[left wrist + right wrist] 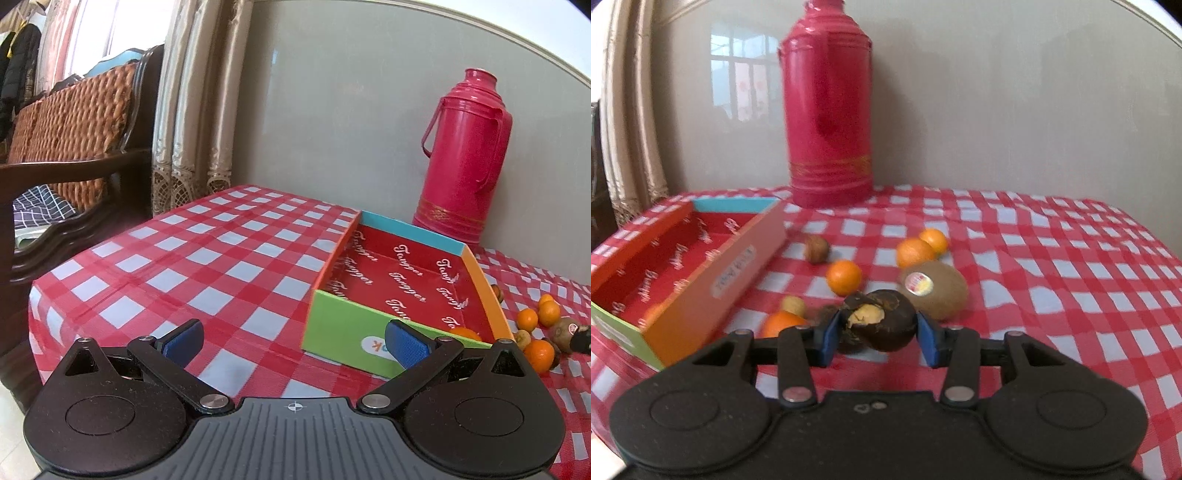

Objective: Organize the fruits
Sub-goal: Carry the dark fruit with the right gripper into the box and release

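The right tool (879, 334) grips a dark, cracked-shell fruit (886, 319) across its widest part, just right of the cardboard box (701, 295); light, brittle, so squeeze gently, while the left tool (295, 341) stands wide, holding nothing.

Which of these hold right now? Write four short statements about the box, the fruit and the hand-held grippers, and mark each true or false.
1. The right hand-held gripper is shut on a dark brown cracked fruit. True.
2. The box holds no fruit. False: one orange lies in its near corner.
3. The left hand-held gripper grips an orange. False: it is open and holds nothing.
4. A kiwi with a sticker lies on the tablecloth. True.
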Demonstrator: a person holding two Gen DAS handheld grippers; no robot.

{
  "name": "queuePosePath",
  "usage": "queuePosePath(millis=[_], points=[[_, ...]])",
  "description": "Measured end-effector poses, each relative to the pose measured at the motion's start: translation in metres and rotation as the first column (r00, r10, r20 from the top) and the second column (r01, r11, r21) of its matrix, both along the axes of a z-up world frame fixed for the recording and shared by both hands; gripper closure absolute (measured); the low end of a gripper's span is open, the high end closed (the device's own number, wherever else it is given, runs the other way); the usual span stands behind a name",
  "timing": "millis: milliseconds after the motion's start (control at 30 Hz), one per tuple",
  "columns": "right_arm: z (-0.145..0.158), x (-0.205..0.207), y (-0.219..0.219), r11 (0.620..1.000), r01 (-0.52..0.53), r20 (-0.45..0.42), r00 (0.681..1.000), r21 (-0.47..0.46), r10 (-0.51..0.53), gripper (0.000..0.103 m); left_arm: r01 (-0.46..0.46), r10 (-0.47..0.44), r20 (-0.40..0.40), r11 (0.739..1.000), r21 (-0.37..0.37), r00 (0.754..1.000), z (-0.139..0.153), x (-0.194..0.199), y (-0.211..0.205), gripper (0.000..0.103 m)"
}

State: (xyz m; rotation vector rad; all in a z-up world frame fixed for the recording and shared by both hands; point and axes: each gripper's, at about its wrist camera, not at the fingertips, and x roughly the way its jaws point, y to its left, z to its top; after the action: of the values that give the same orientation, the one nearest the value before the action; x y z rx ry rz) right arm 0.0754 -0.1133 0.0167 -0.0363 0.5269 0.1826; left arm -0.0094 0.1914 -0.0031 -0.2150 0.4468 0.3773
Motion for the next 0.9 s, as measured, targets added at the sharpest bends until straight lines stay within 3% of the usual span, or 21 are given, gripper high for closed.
queuePosePath(millis=[300, 900], points=[[0.016, -0.013, 0.053, 0.993, -0.113, 0.063, 0.992, 0.021, 0.111, 0.067, -0.048, 0.048, -0.003, 0.999, 0.008, 0.999, -0.001, -0.015, 0.023, 0.0], [0.013, -0.019, 0.135, 0.963, -0.262, 0.076, 0.963, 0.061, 0.257, 0.067, -0.088, 0.088, 0.018, 0.995, 0.044, 0.996, 0.009, -0.046, 0.057, 0.0]])
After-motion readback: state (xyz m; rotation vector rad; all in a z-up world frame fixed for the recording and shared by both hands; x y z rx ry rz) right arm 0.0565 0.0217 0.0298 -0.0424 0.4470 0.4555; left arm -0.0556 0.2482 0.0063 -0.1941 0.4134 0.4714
